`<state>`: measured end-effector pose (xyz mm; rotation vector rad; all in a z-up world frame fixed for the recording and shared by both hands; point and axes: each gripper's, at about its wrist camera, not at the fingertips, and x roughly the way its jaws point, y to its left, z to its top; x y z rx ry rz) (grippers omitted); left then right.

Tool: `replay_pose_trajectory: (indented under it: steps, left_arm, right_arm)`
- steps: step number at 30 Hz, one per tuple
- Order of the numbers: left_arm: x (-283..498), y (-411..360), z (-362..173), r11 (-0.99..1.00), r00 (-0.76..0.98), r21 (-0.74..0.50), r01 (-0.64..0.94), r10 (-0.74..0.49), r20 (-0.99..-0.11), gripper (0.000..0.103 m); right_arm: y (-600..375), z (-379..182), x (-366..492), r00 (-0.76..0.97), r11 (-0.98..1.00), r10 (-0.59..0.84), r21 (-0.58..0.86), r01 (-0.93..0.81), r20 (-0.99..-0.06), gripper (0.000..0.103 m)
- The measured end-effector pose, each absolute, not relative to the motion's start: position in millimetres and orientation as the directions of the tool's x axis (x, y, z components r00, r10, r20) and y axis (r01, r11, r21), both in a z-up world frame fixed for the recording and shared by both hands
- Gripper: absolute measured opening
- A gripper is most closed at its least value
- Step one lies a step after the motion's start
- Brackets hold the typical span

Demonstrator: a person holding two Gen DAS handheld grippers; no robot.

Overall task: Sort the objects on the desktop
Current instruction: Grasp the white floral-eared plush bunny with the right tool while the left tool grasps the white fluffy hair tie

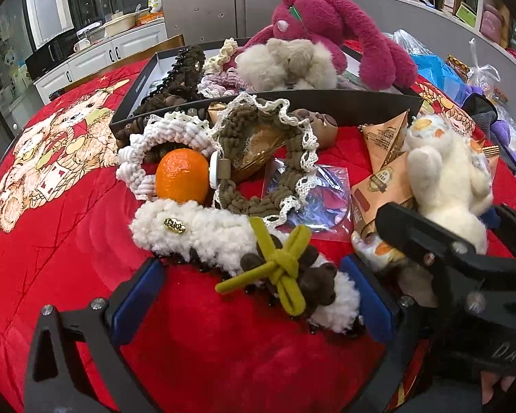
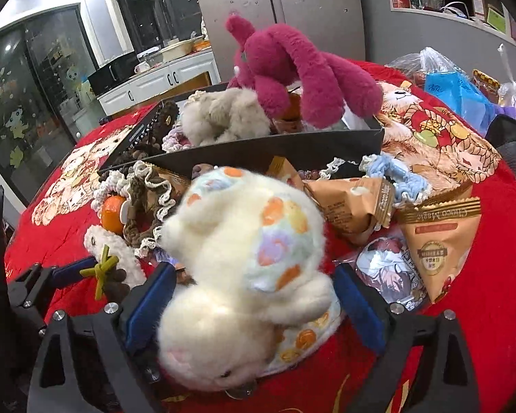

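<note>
My right gripper [image 2: 254,296] is shut on a white plush toy with pastel spots [image 2: 244,268], which fills the space between its blue pads; the toy also shows in the left wrist view [image 1: 447,179]. My left gripper [image 1: 251,289] is open, its blue pads either side of a fluffy white hair clip with an olive bow [image 1: 223,241] lying on the red cloth. An orange [image 1: 182,175], crochet scrunchies [image 1: 265,158] and snack packets [image 2: 437,241] lie around. A black box [image 1: 361,103] behind holds a magenta plush [image 1: 326,24] and a beige plush [image 1: 285,65].
A red quilted cloth [image 1: 68,241] with bear prints covers the table. Plastic bags [image 2: 457,93] and a purple item sit at the right edge. Kitchen cabinets [image 1: 96,58] and a fridge stand behind the table.
</note>
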<state>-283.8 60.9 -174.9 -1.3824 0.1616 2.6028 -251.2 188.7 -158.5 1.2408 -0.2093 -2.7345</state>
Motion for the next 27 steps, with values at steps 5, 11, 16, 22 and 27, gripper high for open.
replay_pose_trajectory:
  steps: [5,11,16,22,27]
  left_arm:
    - [-284,60,-175,-0.975,-0.546,0.008,-0.220,0.117,-0.829,0.103]
    - [-277,62,-170,-0.970,-0.563,0.009,-0.242,0.133,-0.816,0.087]
    - [-270,63,-161,-0.964,-0.565,-0.013,-0.266,0.167,-0.808,0.064]
    - [-267,59,-149,-0.966,-0.591,-0.017,-0.259,0.173,-0.788,0.064]
    - [-259,56,-129,-0.965,-0.643,-0.007,-0.263,0.181,-0.744,0.061]
  right_arm:
    - [191,-154,-249,-0.663,-0.974,-0.215,0.207,0.092,-0.717,0.069]
    - [185,-148,-243,-0.676,-0.978,-0.202,0.177,0.107,-0.708,0.059]
    - [194,-139,-239,-0.700,-0.975,-0.210,0.200,0.098,-0.682,0.053]
    - [202,-127,-232,-0.739,-0.972,-0.213,0.212,0.097,-0.639,0.052]
    - [203,-114,-223,-0.780,-0.965,-0.240,0.232,0.125,-0.578,0.052]
